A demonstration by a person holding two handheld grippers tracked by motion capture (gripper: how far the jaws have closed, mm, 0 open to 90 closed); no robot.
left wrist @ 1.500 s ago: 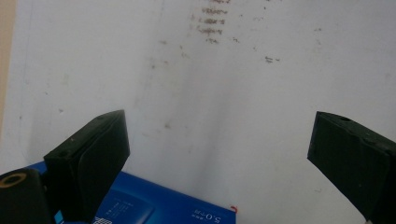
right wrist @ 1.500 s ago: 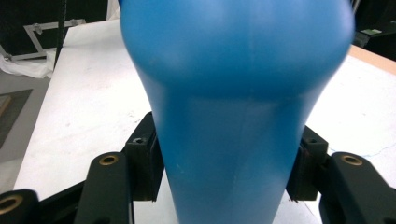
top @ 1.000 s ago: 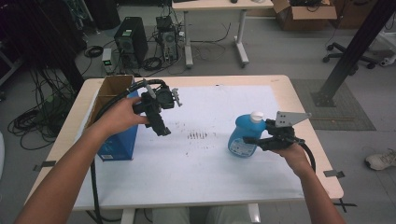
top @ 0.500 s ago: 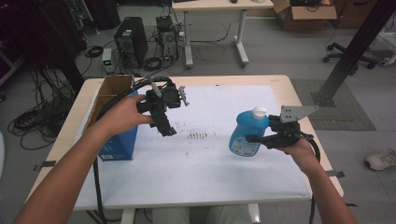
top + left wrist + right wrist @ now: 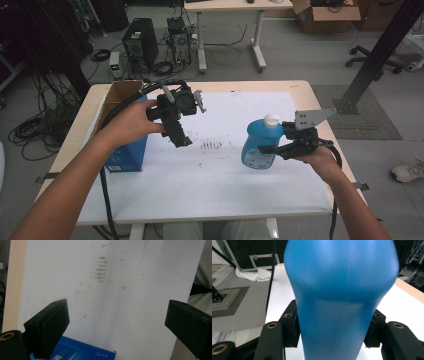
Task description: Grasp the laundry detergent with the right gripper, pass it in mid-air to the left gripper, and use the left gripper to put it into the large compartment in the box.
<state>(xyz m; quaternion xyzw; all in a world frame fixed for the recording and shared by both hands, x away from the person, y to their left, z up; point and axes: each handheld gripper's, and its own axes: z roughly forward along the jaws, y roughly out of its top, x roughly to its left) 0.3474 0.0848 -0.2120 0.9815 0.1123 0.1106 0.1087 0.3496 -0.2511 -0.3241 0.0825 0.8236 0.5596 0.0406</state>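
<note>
Blue bottle gripped by right gripper jaws above stained white table; left gripper jaws open.

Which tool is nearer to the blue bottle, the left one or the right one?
Right. The right tool is clamped on the blue bottle; the left tool hangs open over the white sheet, far away beside the blue box.

The high view was evenly and softly lit from overhead, the white tabletop bright without harsh glare and the shadows under the forearms faint, while the far left of the room lay dark. In the left gripper view the white sheet looked washed out and hazy, and the near black tongs were soft at the edges. In the right gripper view the blue bottle sat so close that it was smooth and slightly blurred, with a dull sheen
</note>
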